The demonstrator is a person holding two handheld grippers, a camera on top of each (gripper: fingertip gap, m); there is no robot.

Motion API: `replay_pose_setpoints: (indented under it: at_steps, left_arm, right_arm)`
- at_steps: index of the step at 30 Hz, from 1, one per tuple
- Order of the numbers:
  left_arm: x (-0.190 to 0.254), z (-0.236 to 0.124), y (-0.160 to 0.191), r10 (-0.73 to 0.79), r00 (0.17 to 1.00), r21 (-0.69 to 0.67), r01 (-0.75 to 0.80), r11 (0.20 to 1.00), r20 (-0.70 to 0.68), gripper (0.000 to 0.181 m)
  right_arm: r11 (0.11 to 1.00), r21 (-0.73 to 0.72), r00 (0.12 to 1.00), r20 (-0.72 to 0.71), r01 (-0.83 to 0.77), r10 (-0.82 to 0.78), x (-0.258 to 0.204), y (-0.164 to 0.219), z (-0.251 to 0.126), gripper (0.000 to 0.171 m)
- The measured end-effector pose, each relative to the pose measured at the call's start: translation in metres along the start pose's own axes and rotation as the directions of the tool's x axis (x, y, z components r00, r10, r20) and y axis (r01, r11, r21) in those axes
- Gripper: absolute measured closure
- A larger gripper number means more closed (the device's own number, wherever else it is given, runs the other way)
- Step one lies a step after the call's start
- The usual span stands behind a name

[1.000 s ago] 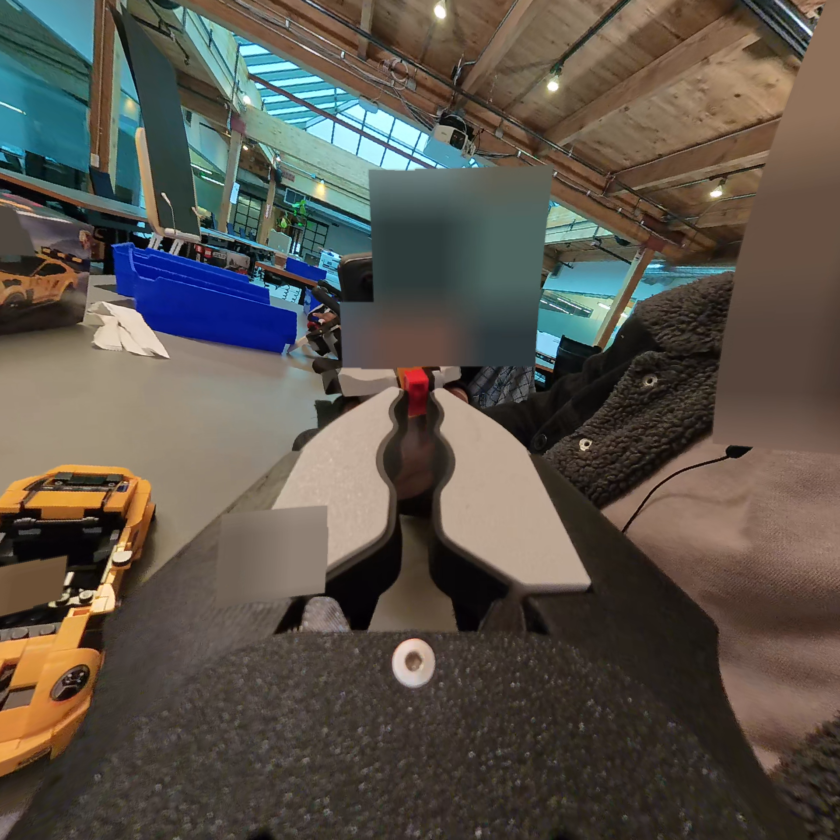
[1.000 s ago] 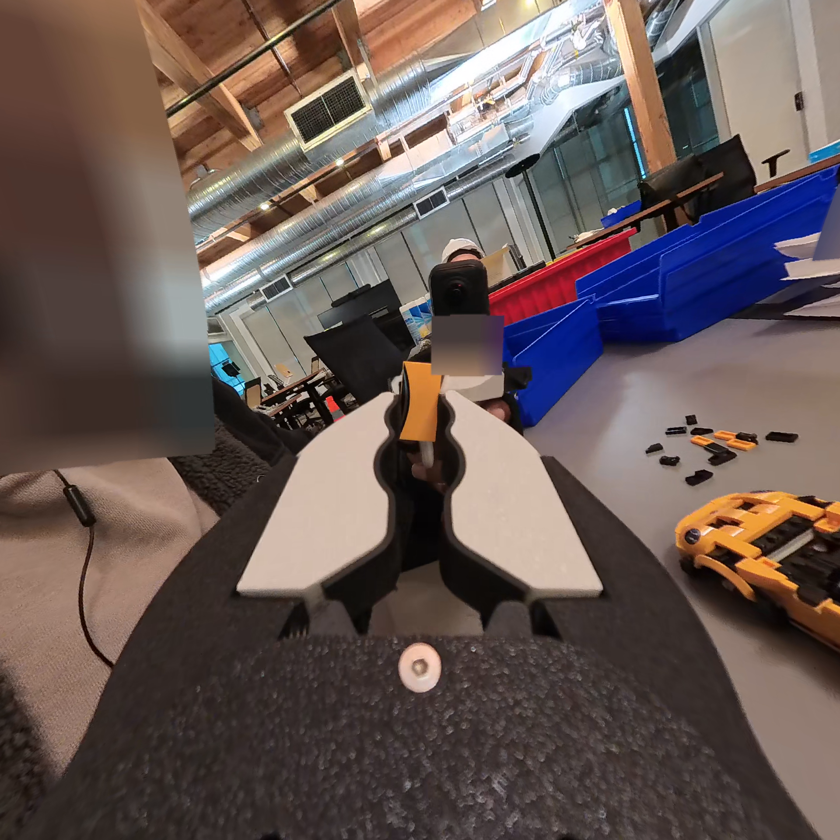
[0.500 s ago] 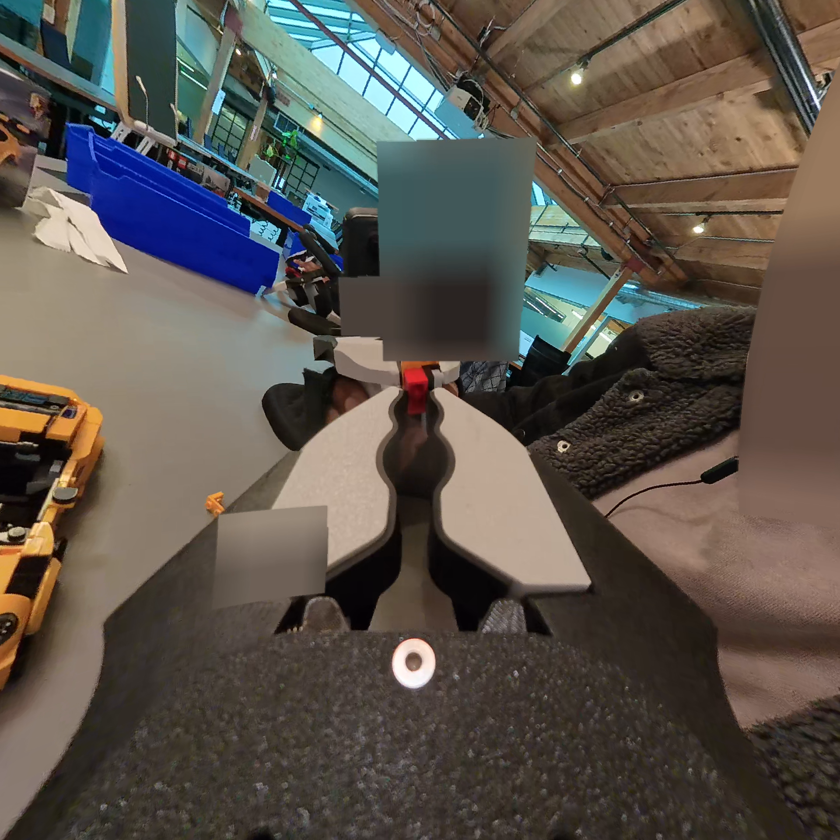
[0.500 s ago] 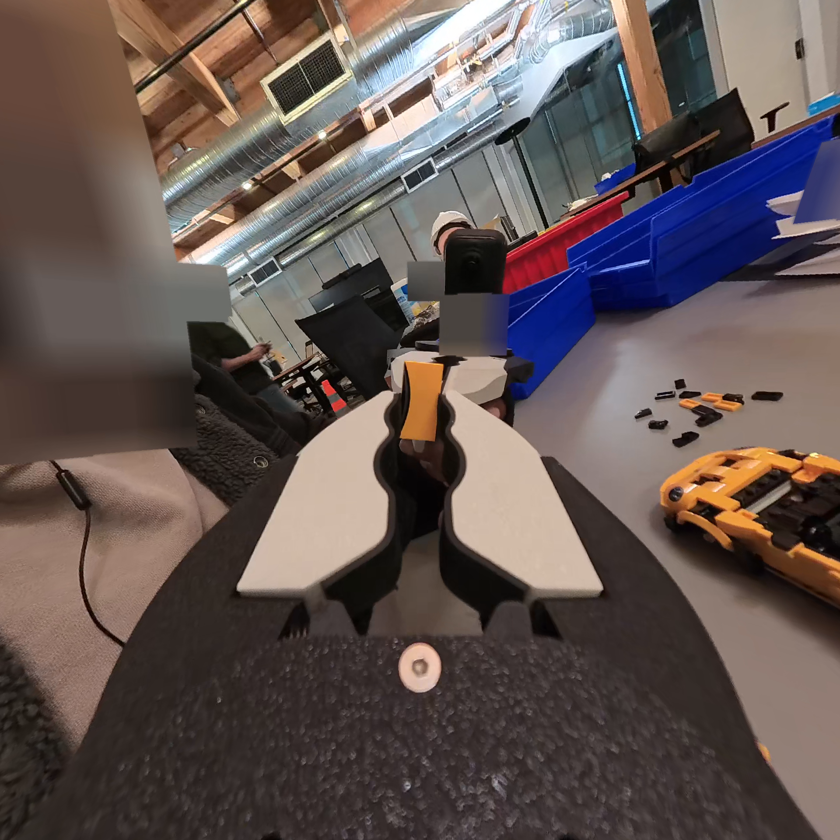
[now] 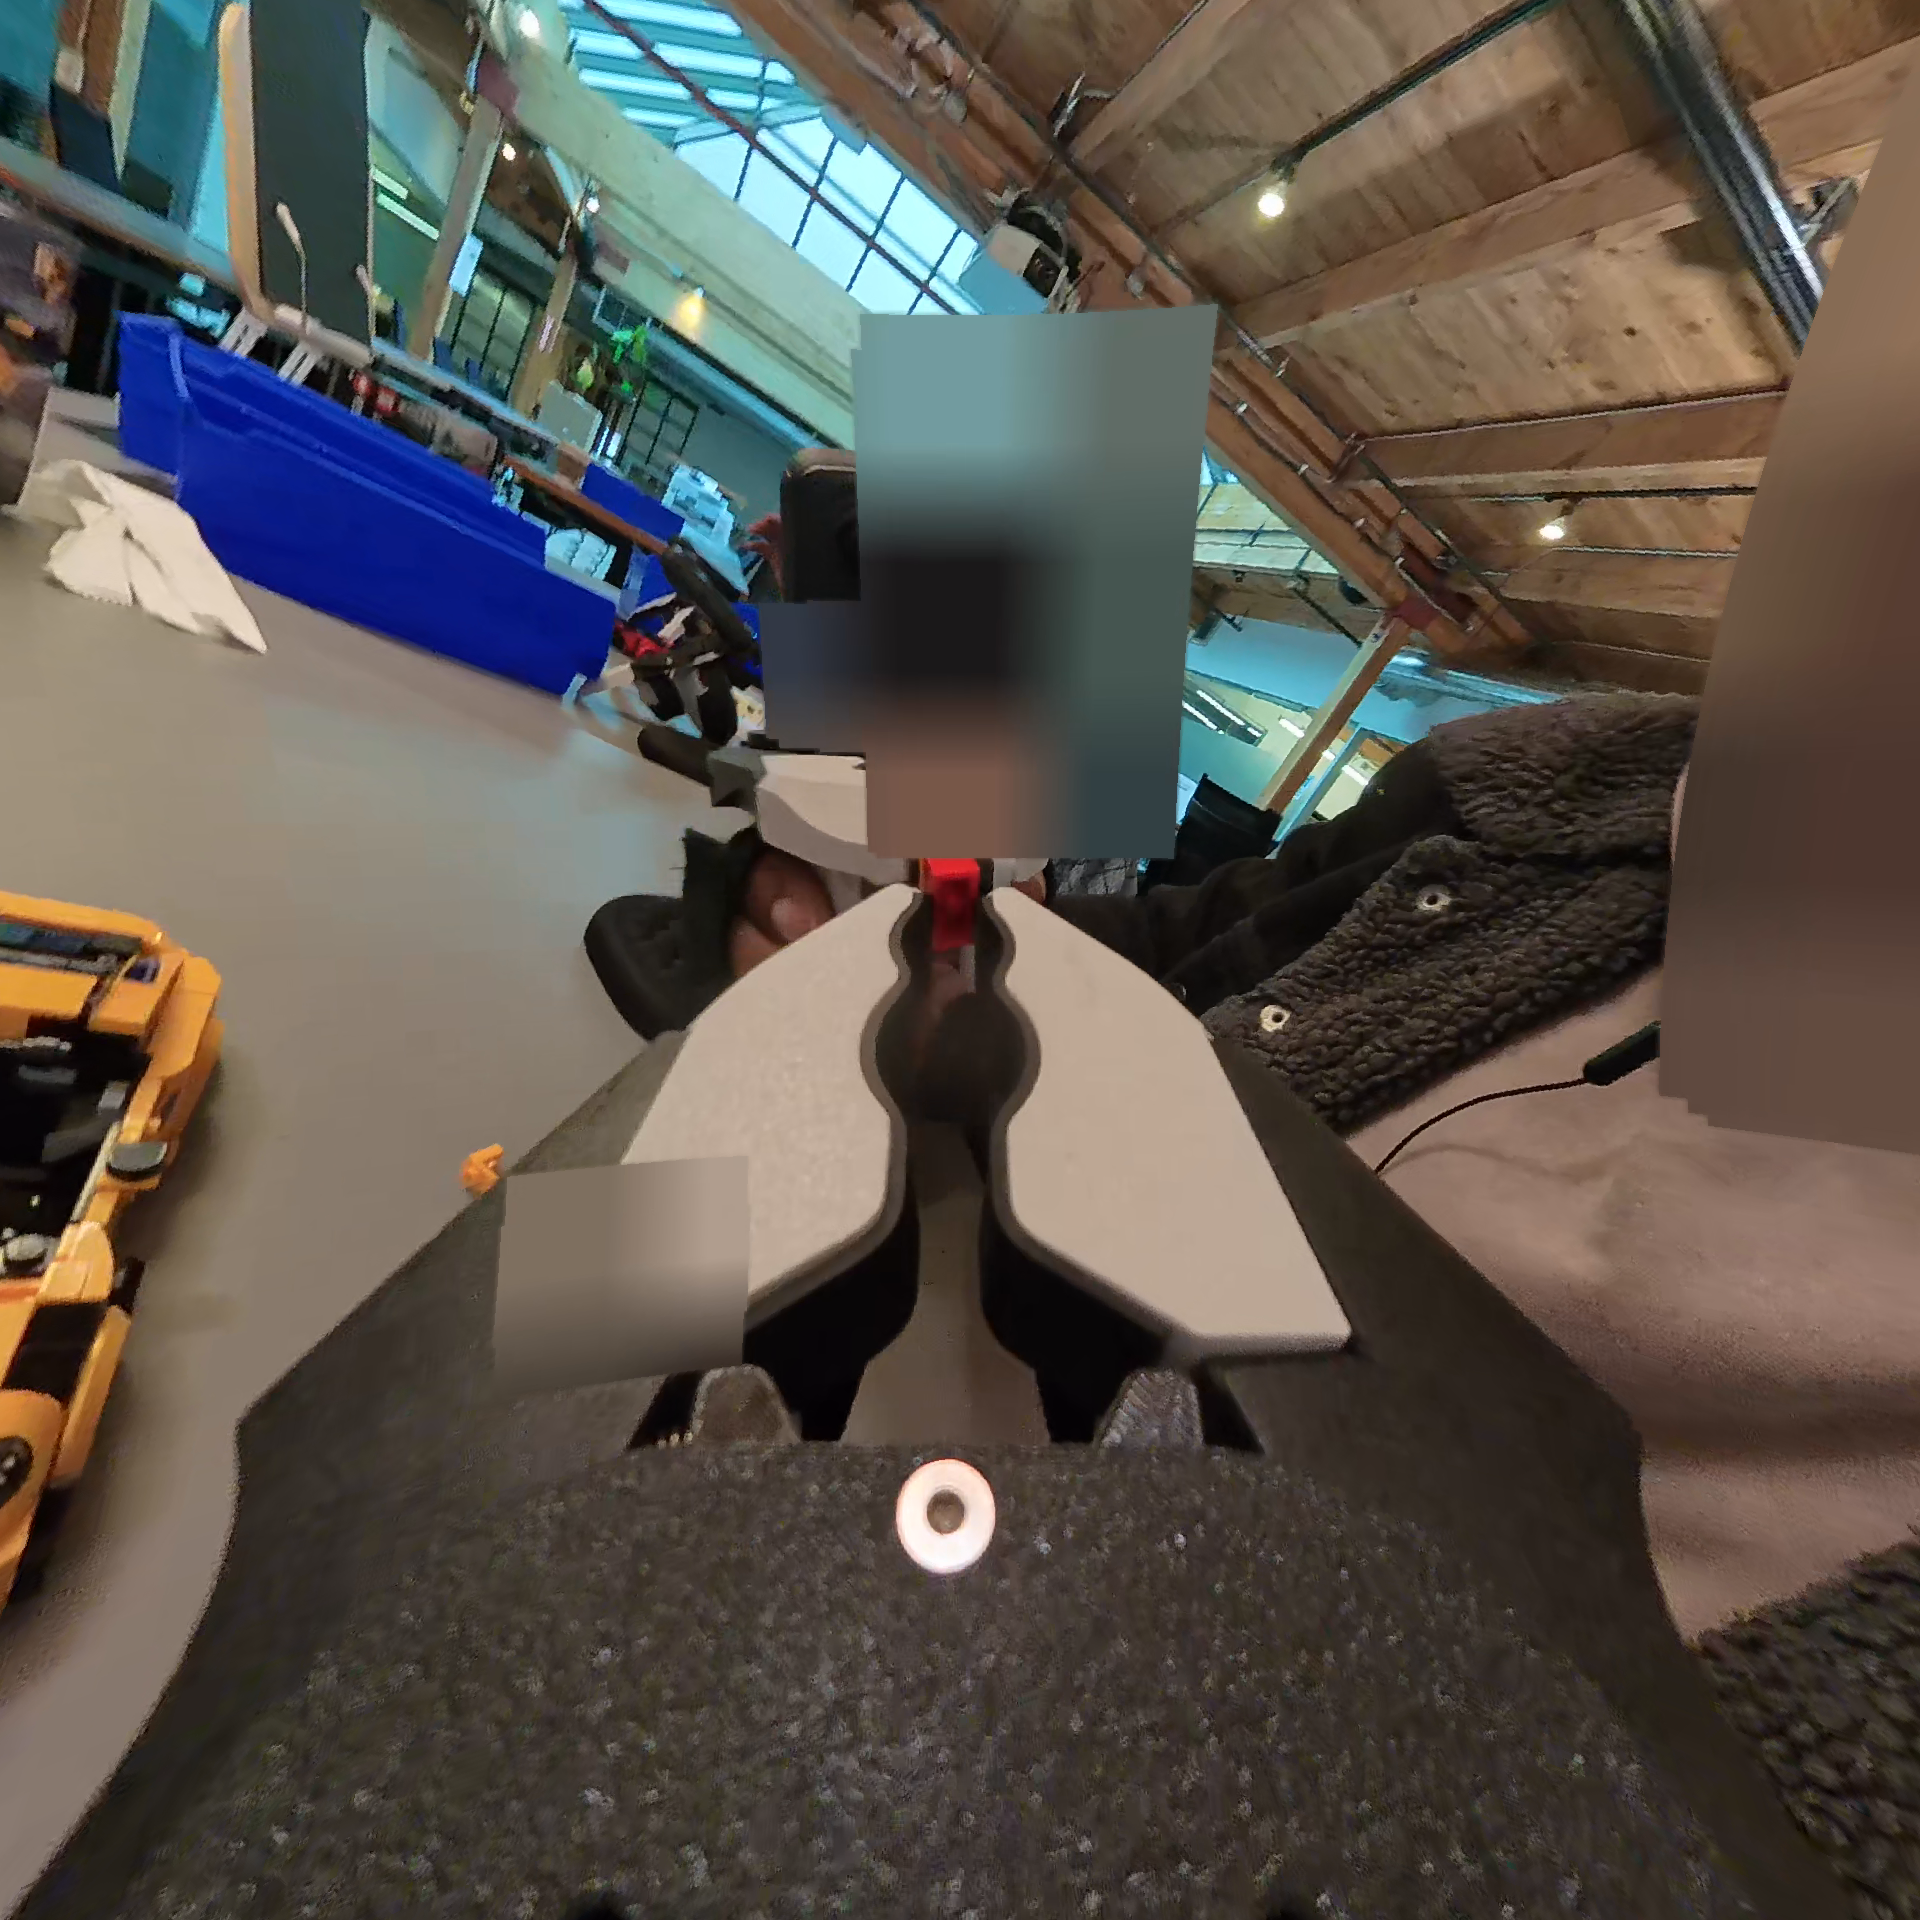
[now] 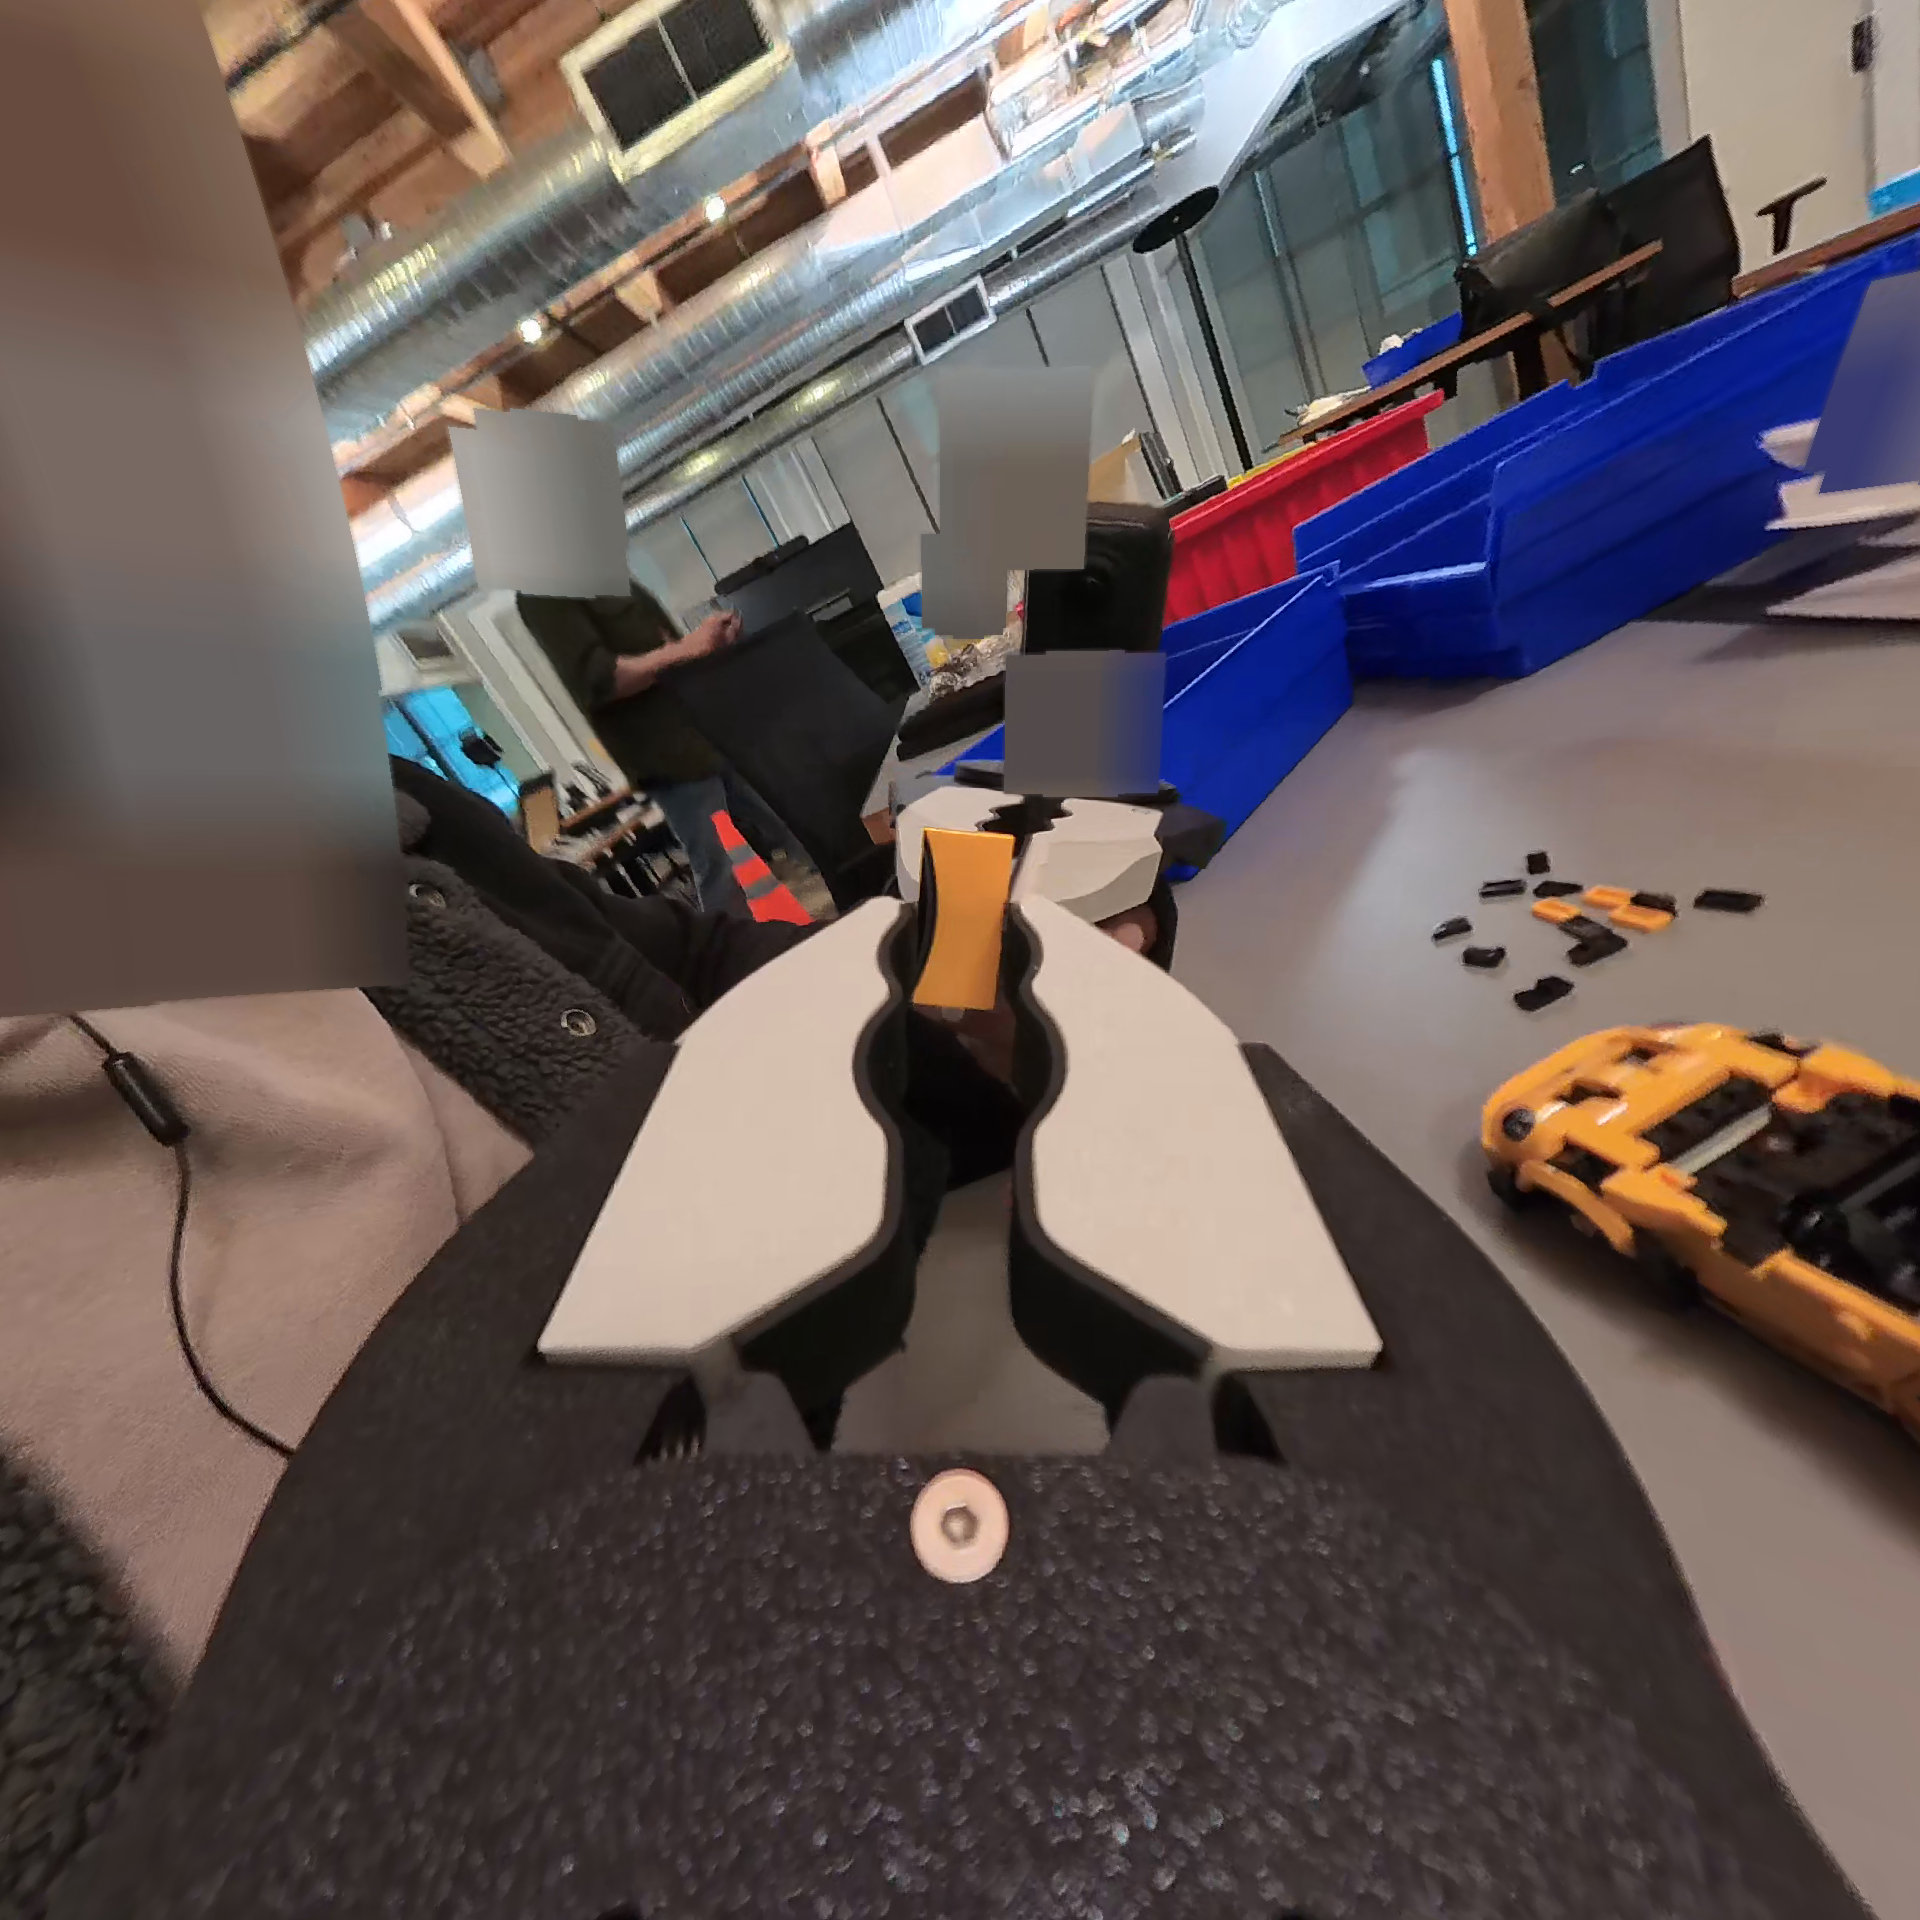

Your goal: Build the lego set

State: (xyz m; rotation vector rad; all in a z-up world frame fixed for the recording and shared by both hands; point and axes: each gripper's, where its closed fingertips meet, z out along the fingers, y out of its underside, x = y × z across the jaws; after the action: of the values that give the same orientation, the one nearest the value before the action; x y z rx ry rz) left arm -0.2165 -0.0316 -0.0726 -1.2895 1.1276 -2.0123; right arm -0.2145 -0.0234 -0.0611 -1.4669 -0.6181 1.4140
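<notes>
Left wrist view: a large workshop hall with a timber ceiling, hanging lamps and skylights. A grey worktop (image 5: 343,831) fills the left side, with blue bins (image 5: 364,520) and crumpled white paper (image 5: 145,551) at its far edge. The left tool (image 5: 951,925) is raised off the worktop, its two pale fingers clenched on a small red brick (image 5: 949,902) at their tips. The right tool (image 5: 821,821) faces it just beyond, partly covered by a blur patch. A yellow and black toy car (image 5: 73,1143), partly built, is cut off at the left edge. A tiny orange piece (image 5: 481,1166) lies on the worktop beside the tool's body. A fleece jacket (image 5: 1455,935) and beige top fill the right.

Right wrist view: the same hall, with metal ducts overhead, blue and red bins, and a person standing far off. The right tool (image 6: 961,930) grasps a flat orange piece (image 6: 961,920) held upright at its tips. The left tool (image 6: 1039,852) meets it tip to tip. The toy car (image 6: 1714,1153) sits on the worktop to the right, with loose black and orange bits (image 6: 1590,925) beyond it.

The step in hand looks like joining the red brick to the orange piece in mid-air. The next move calls for lining up studs and pressing squarely. Whether the two pieces already touch is hidden.
</notes>
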Motion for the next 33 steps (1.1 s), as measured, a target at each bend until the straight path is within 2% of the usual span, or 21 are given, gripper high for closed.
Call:
replay_pose_setpoints:
  at_steps: [1,2,5,7,10,11,15,17,20,23,25,28,30,33]
  left_arm:
    - [0.002,-0.001,-0.002,0.009,1.000,0.011,-0.009,1.000,-0.011,0.173]
    - [0.004,-0.002,-0.004,0.021,1.000,0.025,-0.021,0.999,-0.019,0.173]
    - [0.006,-0.005,-0.010,0.053,0.998,0.072,-0.050,0.996,-0.031,0.173]
    - [0.007,-0.006,-0.013,0.063,0.997,0.097,-0.059,0.994,-0.034,0.173]
    - [0.005,-0.005,-0.011,0.089,0.996,0.096,-0.087,0.992,-0.016,0.173]
    - [0.004,-0.004,-0.011,0.095,0.995,0.098,-0.094,0.991,-0.009,0.173]
    - [-0.001,-0.003,-0.008,0.102,0.995,0.079,-0.104,0.991,0.021,0.173]
    - [-0.006,-0.004,-0.006,0.115,0.992,0.048,-0.117,0.992,0.048,0.165]
    - [-0.018,-0.007,-0.001,0.210,0.966,-0.037,-0.207,0.978,0.150,0.155]
    - [-0.026,-0.006,0.009,0.276,0.938,-0.134,-0.252,0.958,0.209,0.154]
    - [-0.036,-0.004,0.020,0.310,0.917,-0.213,-0.259,0.942,0.253,0.153]
    - [-0.055,-0.008,0.043,0.449,0.842,-0.412,-0.311,0.857,0.299,0.156]
    - [-0.065,-0.011,0.063,0.533,0.799,-0.550,-0.321,0.771,0.280,0.158]
    - [-0.071,-0.012,0.089,0.585,0.780,-0.676,-0.309,0.669,0.222,0.156]
  right_arm:
    - [1.000,-0.012,1.000,-0.009,0.017,-0.017,0.000,-0.001,0.002,0.143]
    - [0.999,-0.029,0.999,-0.011,0.031,-0.031,-0.001,-0.001,0.004,0.137]
    - [0.997,-0.048,0.998,-0.015,0.055,-0.056,-0.004,0.003,0.010,0.136]
    - [0.998,-0.043,0.999,-0.015,0.051,-0.051,-0.005,0.005,0.013,0.138]
    - [0.998,-0.024,0.998,-0.027,0.050,-0.051,-0.004,0.003,0.015,0.154]
    - [0.998,-0.030,0.998,-0.034,0.052,-0.053,-0.003,0.002,0.015,0.155]
    - [0.991,-0.116,0.995,-0.071,0.063,-0.072,0.001,0.005,0.010,0.155]
    - [0.973,-0.206,0.986,-0.113,0.100,-0.125,0.005,0.009,0.006,0.155]
    - [0.873,-0.432,0.915,-0.213,0.225,-0.342,0.021,0.016,-0.006,0.155]
    - [0.703,-0.658,0.807,-0.244,0.270,-0.538,0.036,0.032,-0.019,0.155]
    - [0.583,-0.772,0.757,-0.218,0.252,-0.616,0.044,0.051,-0.026,0.155]
    - [0.468,-0.870,0.776,-0.186,0.155,-0.603,0.053,0.088,-0.036,0.155]
    - [0.439,-0.894,0.818,-0.187,0.088,-0.544,0.058,0.108,-0.041,0.155]
    - [0.403,-0.914,0.850,-0.176,0.046,-0.497,0.064,0.124,-0.043,0.155]
